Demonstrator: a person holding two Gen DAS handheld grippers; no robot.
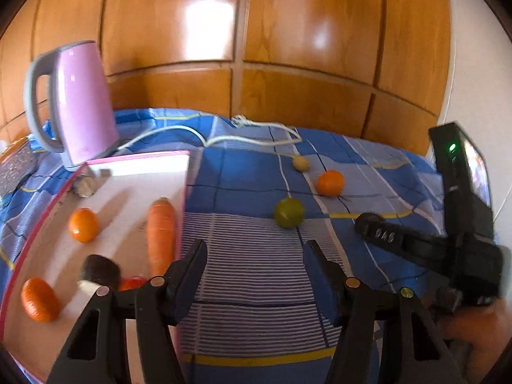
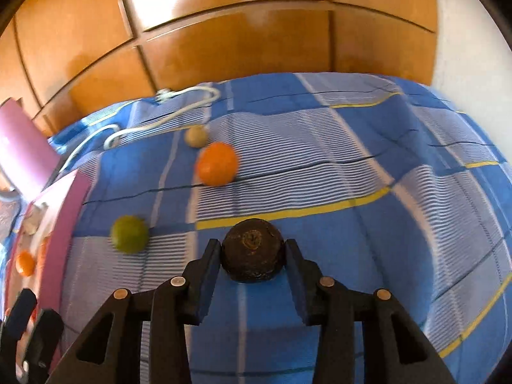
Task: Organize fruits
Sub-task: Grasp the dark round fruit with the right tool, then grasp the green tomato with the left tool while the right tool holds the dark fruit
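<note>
R gripper (image 2: 252, 252) level, jaws clamped on dark fruit (image 2: 252, 249); L gripper (image 1: 256, 256) jaws apart.

Blue plaid bedsheet (image 2: 320, 147) with white stripes and thin yellow lines. On it: a round lime-green fruit (image 2: 129, 234), a bright orange citrus (image 2: 217, 164), a small tan ball-shaped fruit (image 2: 196, 136). Beside it, a pale pink plastic kettle (image 1: 86, 102) with grey handle, plus a pink-edged white box (image 1: 134, 185).

Both wrist views look forward along their fingers, low over the blue checked cloth (image 1: 256, 179), sharing the round green fruit (image 1: 289, 212) ahead.
</note>
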